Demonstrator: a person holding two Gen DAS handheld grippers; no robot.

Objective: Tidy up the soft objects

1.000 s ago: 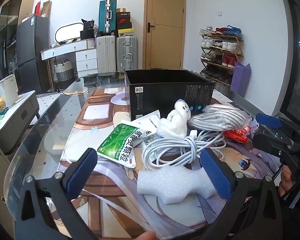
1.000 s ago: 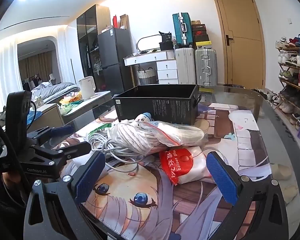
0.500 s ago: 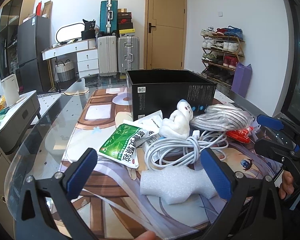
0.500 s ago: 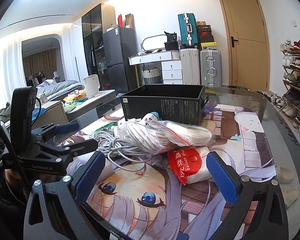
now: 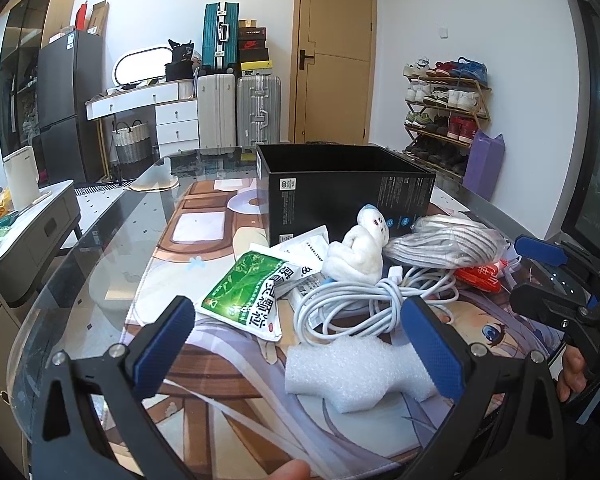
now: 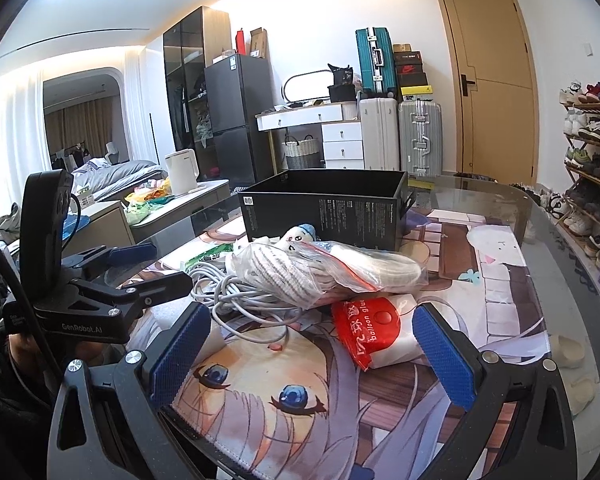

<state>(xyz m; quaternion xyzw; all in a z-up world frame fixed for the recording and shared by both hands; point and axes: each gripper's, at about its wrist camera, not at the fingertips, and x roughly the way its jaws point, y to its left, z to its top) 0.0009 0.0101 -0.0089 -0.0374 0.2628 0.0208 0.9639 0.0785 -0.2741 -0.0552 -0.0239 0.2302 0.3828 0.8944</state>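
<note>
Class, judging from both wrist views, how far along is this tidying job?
Nothing looks done: the open black box shows nothing inside from here. Nothing in hand: left gripper and right gripper are open. White foam block, plush toy, coiled cable remain.

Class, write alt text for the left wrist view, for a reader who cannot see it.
Open left gripper hovers over a white foam block on a table mat. Behind lie a coiled white cable, green packet, white plush toy and open black box.
</note>
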